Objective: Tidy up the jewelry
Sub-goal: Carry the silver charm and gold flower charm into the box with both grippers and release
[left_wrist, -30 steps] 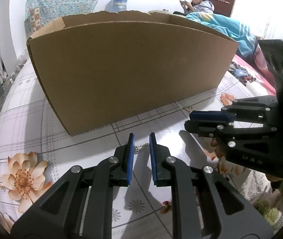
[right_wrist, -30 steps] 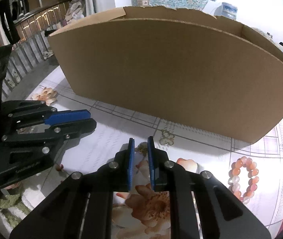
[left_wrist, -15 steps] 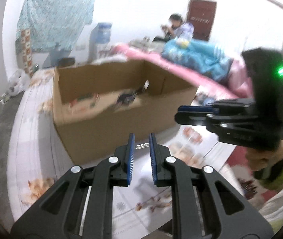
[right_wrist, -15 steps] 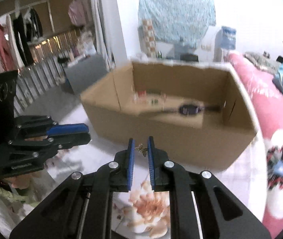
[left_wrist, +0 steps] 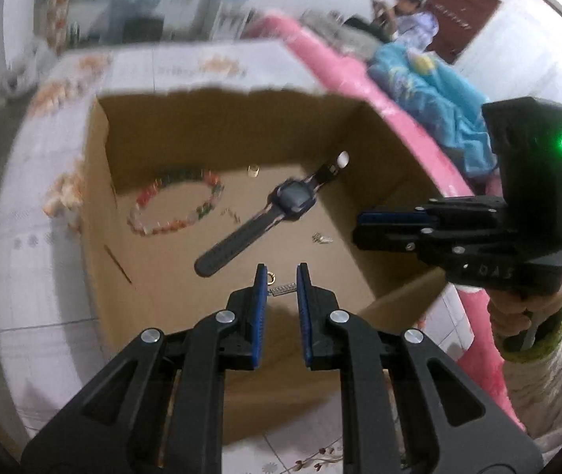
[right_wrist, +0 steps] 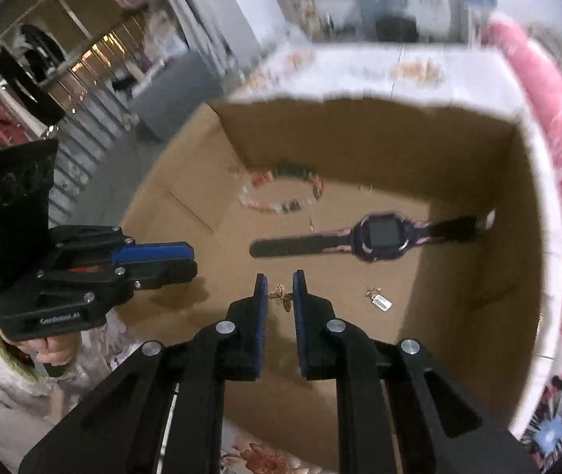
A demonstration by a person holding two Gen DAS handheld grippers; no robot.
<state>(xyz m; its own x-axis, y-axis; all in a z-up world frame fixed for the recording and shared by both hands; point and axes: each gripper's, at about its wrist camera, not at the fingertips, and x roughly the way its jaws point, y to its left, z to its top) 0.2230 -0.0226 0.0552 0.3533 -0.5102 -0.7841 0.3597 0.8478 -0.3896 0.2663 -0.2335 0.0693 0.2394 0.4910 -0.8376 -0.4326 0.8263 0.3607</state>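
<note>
Cardboard box (left_wrist: 95,181) rim below both grippers — left gripper (left_wrist: 282,290) pinching silver bar (left_wrist: 283,289), right gripper (right_wrist: 280,297) butterfly charm (right_wrist: 282,297).

On the body of your right gripper (left_wrist: 359,229), at about 3 o'clock in the left wrist view, you can read the pale letters "DAS". On the body of your left gripper (right_wrist: 192,262), at about 8 o'clock in the right wrist view, small white letters stand that seem to say "GenRobot.AI"; they are blurred, so you cannot be sure.
</note>
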